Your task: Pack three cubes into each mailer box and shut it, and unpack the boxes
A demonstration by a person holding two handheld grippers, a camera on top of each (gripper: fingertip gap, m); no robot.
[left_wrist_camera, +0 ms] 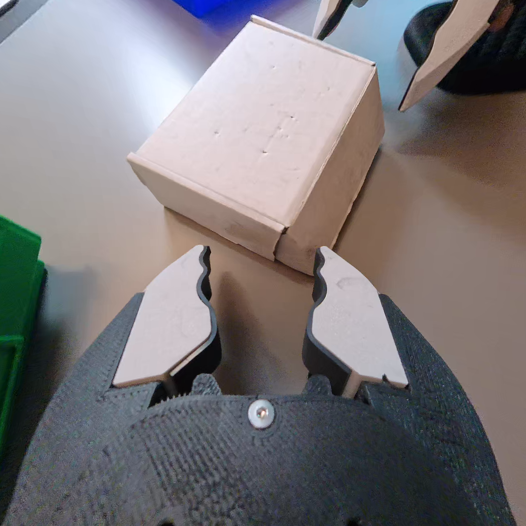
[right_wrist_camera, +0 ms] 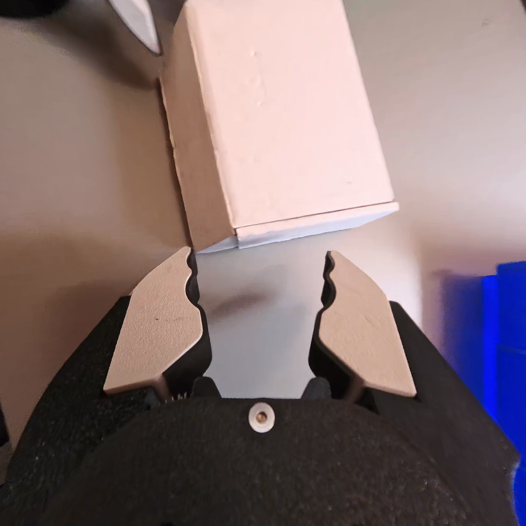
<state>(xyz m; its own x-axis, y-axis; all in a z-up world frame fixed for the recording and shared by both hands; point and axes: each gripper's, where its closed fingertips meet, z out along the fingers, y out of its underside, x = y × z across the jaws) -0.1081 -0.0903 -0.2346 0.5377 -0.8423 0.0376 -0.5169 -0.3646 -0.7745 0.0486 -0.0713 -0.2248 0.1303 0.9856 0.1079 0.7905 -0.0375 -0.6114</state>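
each tool (left_wrist_camera: 262, 250) (right_wrist_camera: 259, 253): black textured printed body, beige wavy-edged fingers, one pale central screw.

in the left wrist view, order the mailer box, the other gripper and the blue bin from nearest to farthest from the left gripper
1. mailer box: shut, just ahead of the left gripper.
2. right gripper: open, beyond the box's far right corner.
3. blue bin: at the top edge, past the box; too close to the right gripper to rank surely.

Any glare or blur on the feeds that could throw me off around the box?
Left wrist view: mailer box sharp, glare on the table upper left, green bin smeared. Right wrist view: softer overall, box top washed out, blue bin motion-blurred.
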